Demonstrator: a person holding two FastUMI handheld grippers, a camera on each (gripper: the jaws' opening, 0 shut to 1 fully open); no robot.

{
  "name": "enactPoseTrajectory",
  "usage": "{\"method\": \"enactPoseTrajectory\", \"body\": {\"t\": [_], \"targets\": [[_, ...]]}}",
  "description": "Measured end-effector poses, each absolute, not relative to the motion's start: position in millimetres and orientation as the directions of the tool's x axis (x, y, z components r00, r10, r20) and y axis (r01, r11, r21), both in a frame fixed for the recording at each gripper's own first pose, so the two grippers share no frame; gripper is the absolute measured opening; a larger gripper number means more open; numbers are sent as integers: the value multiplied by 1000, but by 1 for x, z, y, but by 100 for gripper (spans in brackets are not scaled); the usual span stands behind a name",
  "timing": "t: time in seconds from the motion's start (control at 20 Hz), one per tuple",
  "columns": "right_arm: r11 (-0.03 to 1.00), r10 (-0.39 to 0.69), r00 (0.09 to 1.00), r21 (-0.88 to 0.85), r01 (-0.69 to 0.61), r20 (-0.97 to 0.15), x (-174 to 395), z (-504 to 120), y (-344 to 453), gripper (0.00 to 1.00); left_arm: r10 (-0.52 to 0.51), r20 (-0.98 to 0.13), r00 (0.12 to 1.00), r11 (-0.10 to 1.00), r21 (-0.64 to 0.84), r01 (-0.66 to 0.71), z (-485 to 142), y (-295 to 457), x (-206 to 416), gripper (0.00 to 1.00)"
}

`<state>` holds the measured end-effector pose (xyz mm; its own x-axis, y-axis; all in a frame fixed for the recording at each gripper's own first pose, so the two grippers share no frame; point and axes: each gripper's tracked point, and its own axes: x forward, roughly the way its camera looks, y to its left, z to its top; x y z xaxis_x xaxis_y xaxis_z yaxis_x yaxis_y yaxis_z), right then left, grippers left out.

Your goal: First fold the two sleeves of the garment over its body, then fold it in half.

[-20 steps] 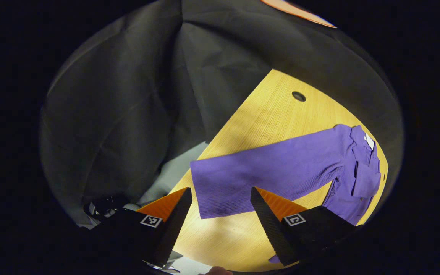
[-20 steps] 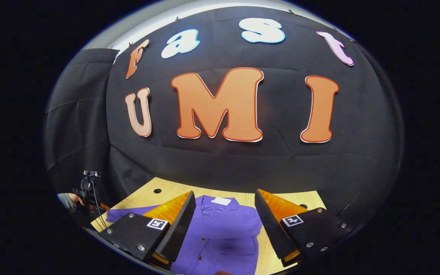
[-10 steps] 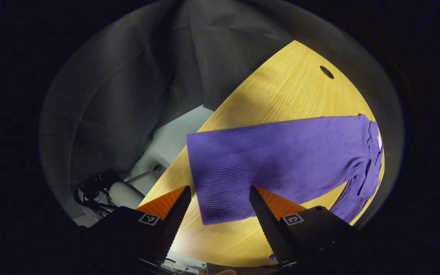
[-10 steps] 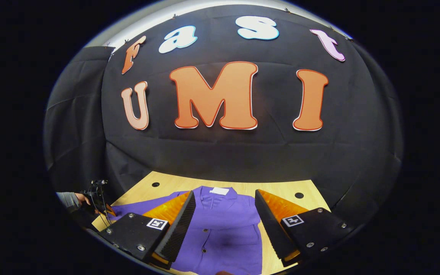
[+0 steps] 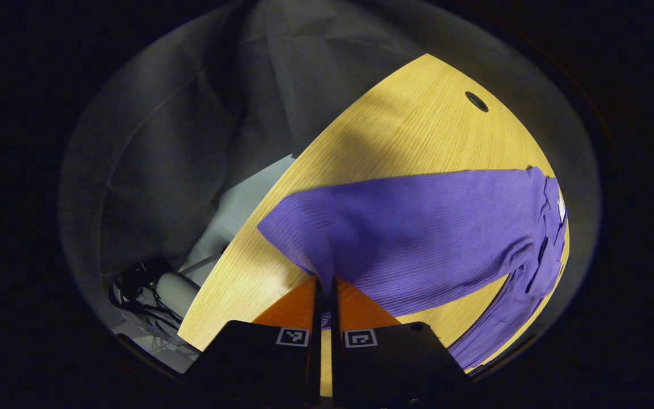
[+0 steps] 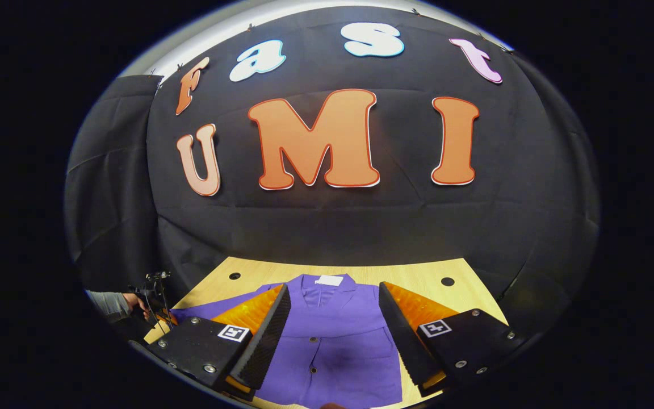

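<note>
A purple ribbed button-up garment lies flat on the wooden table, collar toward the back wall. In the left gripper view its sleeve stretches across the table toward the body at the right. My left gripper is shut on the cuff end of that sleeve, and the cloth bunches up at the fingertips. In the right gripper view my right gripper hovers open above the garment's chest, with nothing between its fingers. At the far left of that view a hand holds the other gripper at the table's left edge.
The table has round cable holes, one near the sleeve, two at the back corners. Black cloth walls close in behind and at the left. Beyond the table's left edge lie grey floor and cables.
My left gripper went from open over the sleeve's cuff to shut on it, and the cuff now puckers. The right gripper drifted slightly, still open above the chest.
</note>
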<state>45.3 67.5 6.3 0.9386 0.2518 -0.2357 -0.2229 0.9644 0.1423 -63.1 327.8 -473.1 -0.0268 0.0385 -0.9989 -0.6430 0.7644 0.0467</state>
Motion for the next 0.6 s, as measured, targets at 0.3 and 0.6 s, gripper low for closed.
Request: {"method": "enactPoseTrajectory", "body": {"t": [0.3,0.6], "targets": [[971,237,951,87,-224,-197,53,17,39,93,125,-989,73,818,61,-572,-426,310,-25,8],[965,262,946,82,-251,-191,52,5,22,93,125,-967,223,896,14,-444,-369,247,40,8]]}}
